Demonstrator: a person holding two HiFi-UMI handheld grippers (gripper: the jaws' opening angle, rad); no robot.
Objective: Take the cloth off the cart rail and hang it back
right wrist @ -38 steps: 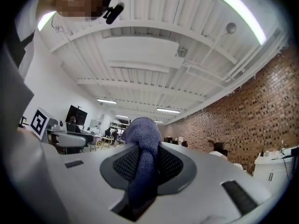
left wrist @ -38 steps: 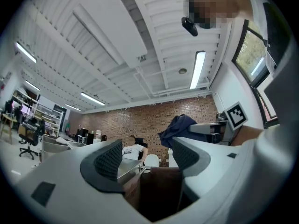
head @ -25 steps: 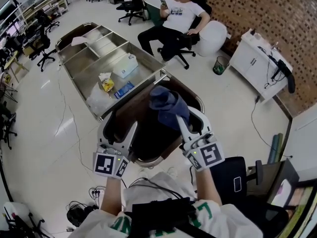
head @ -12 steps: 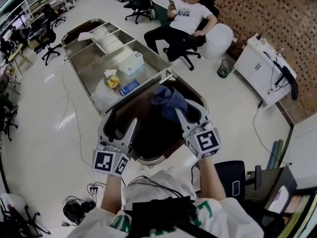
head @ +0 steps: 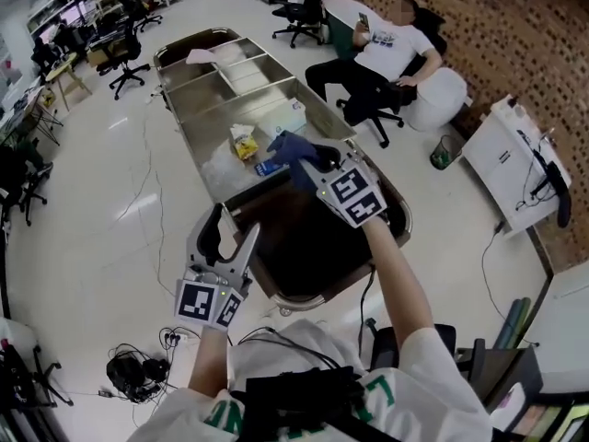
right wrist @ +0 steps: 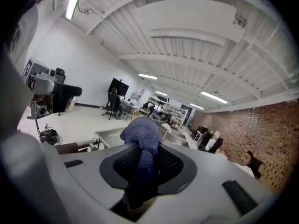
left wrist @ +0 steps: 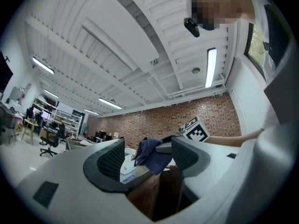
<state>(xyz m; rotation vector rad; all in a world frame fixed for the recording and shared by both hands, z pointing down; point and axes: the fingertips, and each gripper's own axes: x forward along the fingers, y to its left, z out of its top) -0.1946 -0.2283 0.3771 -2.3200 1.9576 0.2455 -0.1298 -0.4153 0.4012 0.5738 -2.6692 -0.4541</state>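
With your right claw (head: 311,161) clamped on the bunched blue cloth (head: 287,145), raised above the cart's middle, and your left claw (head: 230,239) open and empty, lower the cloth across the cart rail (head: 293,304) and drape it evenly before releasing.

Head view: the jaws of the right hand-held gripper (head: 311,161) are hidden under its marker cube (head: 352,194) and the cloth (head: 291,147). Cannot tell whether the cloth touches the cart rail (head: 253,188). Yellow packet (head: 243,142) and flat blue item (head: 267,168) on the tabletop (head: 216,118): too small to identify. Right gripper view: the cloth's lower end drops out of sight between the jaws.
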